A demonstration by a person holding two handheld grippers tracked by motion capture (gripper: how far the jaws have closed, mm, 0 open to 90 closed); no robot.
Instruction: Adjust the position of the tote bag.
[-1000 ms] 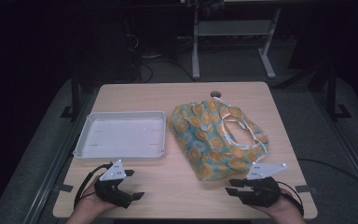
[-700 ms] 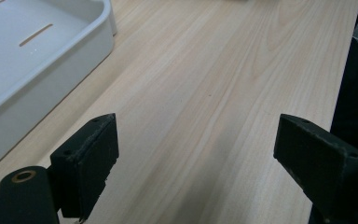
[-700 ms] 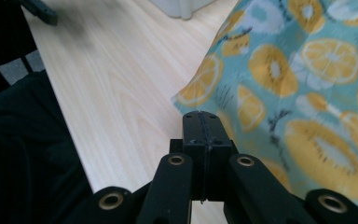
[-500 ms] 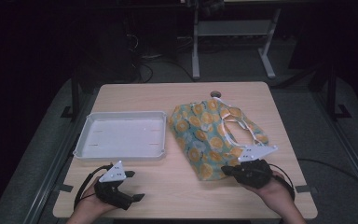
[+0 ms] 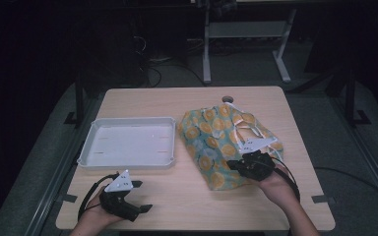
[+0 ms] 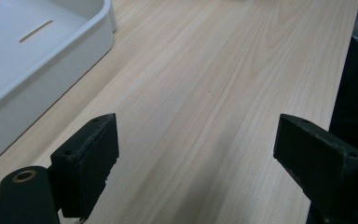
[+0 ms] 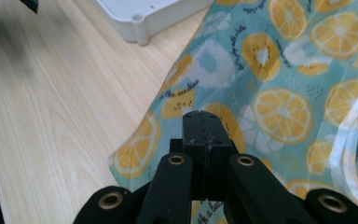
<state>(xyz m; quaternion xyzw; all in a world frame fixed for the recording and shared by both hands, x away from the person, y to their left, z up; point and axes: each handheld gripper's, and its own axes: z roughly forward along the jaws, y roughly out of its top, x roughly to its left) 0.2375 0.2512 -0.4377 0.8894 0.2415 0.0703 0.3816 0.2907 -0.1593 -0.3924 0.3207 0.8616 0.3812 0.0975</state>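
Looking down from the high view, a pale wooden table [image 5: 197,196] carries a shallow white plastic tray [image 5: 128,145] at nine o'clock from its centre, with nothing lying in it. At three o'clock from the tray lies a crumpled teal cloth printed with orange and lemon slices [image 5: 211,142], white straps looped across its upper side. The right gripper [image 5: 238,165] hangs over the cloth's near part at its five o'clock corner, a hand [image 5: 275,184] behind it; whether cloth is pinched there is hard to make out at this size. The left gripper [image 5: 138,206] rests near the table's six o'clock edge, just below the tray, with a cable trailing from it.

In the left gripper view, the two black jaws stand wide apart with only bare wood between them. The tray's white wall [image 6: 51,79] runs off at ten o'clock, cut by the frame, one slot showing in its floor.

In the right gripper view, the jaws are pressed flat together, having just closed; their tips rest over the cloth [image 7: 279,93], but no fold can be seen caught between them. The tray's corner [image 7: 142,21] sits at twelve o'clock, mostly cut off. A dark blurred shape lies at ten o'clock.
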